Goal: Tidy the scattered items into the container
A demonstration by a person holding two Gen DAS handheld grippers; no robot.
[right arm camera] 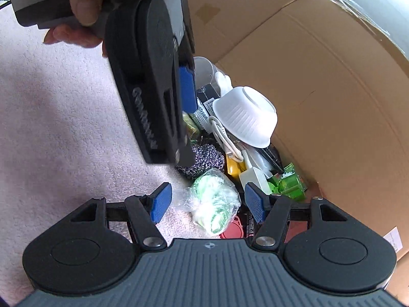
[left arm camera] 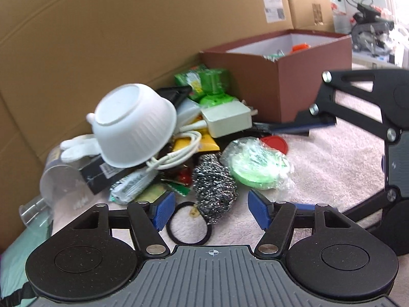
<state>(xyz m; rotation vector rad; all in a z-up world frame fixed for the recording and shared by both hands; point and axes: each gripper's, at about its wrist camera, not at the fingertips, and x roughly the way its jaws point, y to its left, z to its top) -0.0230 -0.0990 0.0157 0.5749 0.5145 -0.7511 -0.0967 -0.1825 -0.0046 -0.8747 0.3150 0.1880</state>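
Left gripper (left arm camera: 212, 211) hovered low over the pink fleecy surface (left arm camera: 332, 158), fingers spread wide, nothing between them. Directly ahead of the blue pads (left arm camera: 163, 211): a black hair tie (left arm camera: 189, 223) lying flat, and touching its far edge a steel wool scourer (left arm camera: 214, 186). Just right of the scourer, a green disc wrapped in clear plastic (left arm camera: 258, 163), with a red round lid (left arm camera: 274, 143) partly under its far side.

Right gripper (right arm camera: 207, 204) also released, fingers wide apart, poised above that same plastic-wrapped green disc (right arm camera: 214, 202); no contact could be confirmed. In the left wrist view its fingers appeared from the side at right (left arm camera: 317, 120), near the foot of the box.

Behind these, the pile: a white ribbed bowl (left arm camera: 133, 125) upside down and tilted on top of the heap, a coiled white cable (left arm camera: 176, 153) under its rim, a white charger block (left arm camera: 227, 119) to the right, a yellow packet (left arm camera: 204, 143) beneath the cable, a white glove (left arm camera: 76, 148) and a clear plastic cup (left arm camera: 61, 184) on its side at left. Green packets (left arm camera: 202, 79) lay further back.

Beyond the pile stood the container, a brown box (left arm camera: 281, 76) with white interior, open; something orange (left arm camera: 300, 48) and something green showed inside. A large cardboard wall (left arm camera: 102, 38) backed everything.
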